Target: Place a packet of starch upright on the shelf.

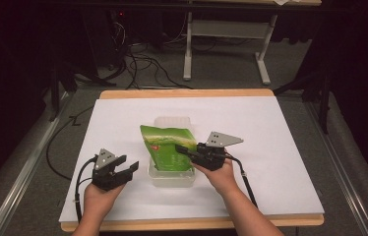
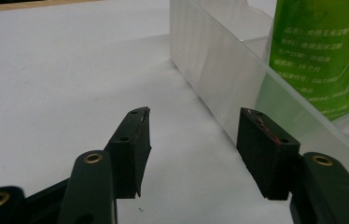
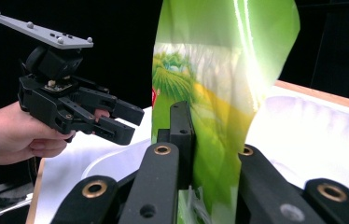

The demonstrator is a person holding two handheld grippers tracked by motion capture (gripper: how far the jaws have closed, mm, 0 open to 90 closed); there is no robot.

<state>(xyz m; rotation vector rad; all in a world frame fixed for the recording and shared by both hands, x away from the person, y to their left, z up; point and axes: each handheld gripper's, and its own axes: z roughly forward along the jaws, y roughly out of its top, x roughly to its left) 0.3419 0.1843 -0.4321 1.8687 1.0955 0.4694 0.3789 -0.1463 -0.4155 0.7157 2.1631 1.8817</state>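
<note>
Left gripper [image 1: 114,172] low, fingers [image 2: 133,149] spread apart and empty; right gripper [image 1: 192,153] raised, fingers pinched together.

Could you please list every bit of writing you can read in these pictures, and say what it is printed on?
Green bag, held by the right gripper over the clear plastic container: several lines of white Chinese print in the left gripper view, too small and blurred to quote.
Same bag, high view: a small red mark, unreadable.
There is no other writing.

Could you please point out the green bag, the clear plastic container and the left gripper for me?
green bag [image 1: 167,147], high view, on its printed front.
clear plastic container [image 1: 172,179], high view, on its near wall.
left gripper [image 1: 123,166], high view, between its open jaws.
</note>
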